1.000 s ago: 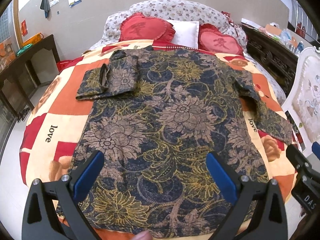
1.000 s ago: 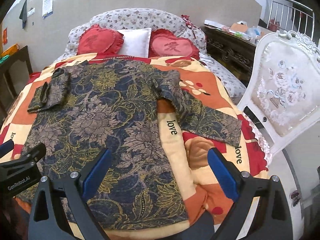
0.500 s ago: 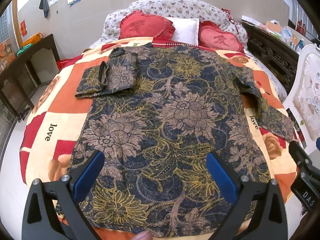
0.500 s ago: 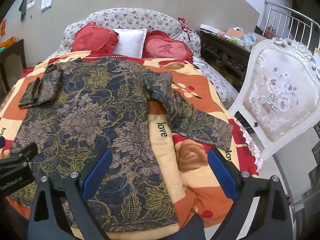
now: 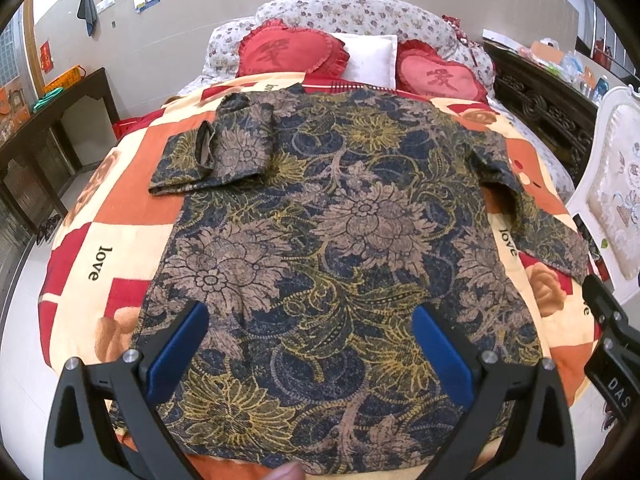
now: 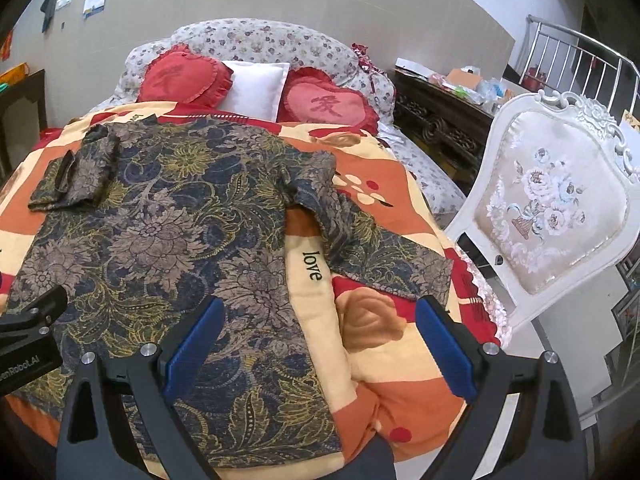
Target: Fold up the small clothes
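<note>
A dark blue floral shirt (image 5: 332, 240) (image 6: 160, 240) lies spread flat on the bed, collar toward the pillows. Its left sleeve (image 5: 216, 152) is folded inward over the chest. Its right sleeve (image 6: 372, 248) stretches out straight toward the bed's right edge. My left gripper (image 5: 310, 344) hangs open above the shirt's hem, nothing between its blue pads. My right gripper (image 6: 320, 340) is open too, over the quilt just right of the hem, below the outstretched sleeve's cuff (image 6: 424, 276).
An orange, red and cream patchwork quilt (image 5: 108, 240) covers the bed. Red heart cushions (image 5: 292, 52) and a white pillow (image 6: 256, 88) sit at the headboard. A white upholstered chair (image 6: 552, 208) stands close on the right, a dark carved cabinet (image 6: 444, 124) behind it, a dark table (image 5: 52, 136) on the left.
Both grippers have drifted slightly: the right view has swung right toward the outstretched sleeve and chair, the left view has pulled back a little. The shirt lies as before.
</note>
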The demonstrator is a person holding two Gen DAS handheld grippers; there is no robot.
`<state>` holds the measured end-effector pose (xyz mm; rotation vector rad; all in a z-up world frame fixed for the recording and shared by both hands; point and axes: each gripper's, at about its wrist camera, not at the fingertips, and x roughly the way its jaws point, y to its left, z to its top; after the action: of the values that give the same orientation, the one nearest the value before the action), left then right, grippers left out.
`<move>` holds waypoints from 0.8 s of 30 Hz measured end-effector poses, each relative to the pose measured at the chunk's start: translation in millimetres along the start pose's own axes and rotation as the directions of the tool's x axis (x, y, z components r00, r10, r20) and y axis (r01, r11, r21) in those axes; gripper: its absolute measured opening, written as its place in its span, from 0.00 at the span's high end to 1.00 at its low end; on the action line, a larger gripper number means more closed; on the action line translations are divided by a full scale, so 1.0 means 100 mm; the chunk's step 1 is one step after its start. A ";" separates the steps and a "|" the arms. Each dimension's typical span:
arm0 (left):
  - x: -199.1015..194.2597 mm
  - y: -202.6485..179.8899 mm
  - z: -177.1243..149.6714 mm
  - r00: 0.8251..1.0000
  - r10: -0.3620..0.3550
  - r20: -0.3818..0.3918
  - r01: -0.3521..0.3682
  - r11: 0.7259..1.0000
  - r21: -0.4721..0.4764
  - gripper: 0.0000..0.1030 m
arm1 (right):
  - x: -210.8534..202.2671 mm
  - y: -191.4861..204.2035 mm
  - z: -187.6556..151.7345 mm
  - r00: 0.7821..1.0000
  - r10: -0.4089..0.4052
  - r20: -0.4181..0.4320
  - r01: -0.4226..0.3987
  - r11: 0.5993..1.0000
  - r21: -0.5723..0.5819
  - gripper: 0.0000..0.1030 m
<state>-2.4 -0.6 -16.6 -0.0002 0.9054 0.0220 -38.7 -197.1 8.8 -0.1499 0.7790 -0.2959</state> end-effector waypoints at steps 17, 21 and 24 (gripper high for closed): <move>0.03 -0.03 -0.07 1.000 -0.019 -0.017 0.019 1.000 -0.007 0.00 | -0.01 0.03 -0.02 0.999 0.047 -0.015 -0.047 0.999 0.009 0.04; -0.03 -0.03 -0.07 1.000 -0.020 -0.003 0.020 1.000 -0.008 0.00 | -0.05 0.04 0.00 0.997 0.071 -0.005 -0.071 0.997 0.018 0.04; -0.06 -0.01 -0.07 1.000 -0.017 0.007 0.017 1.000 -0.010 0.00 | -0.10 0.07 0.03 0.997 0.082 0.009 -0.082 0.997 0.015 0.04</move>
<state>-11.7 -1.6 -15.8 -0.0174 0.8988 0.0110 -41.7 -187.7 15.6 -0.1044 0.7723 -0.2232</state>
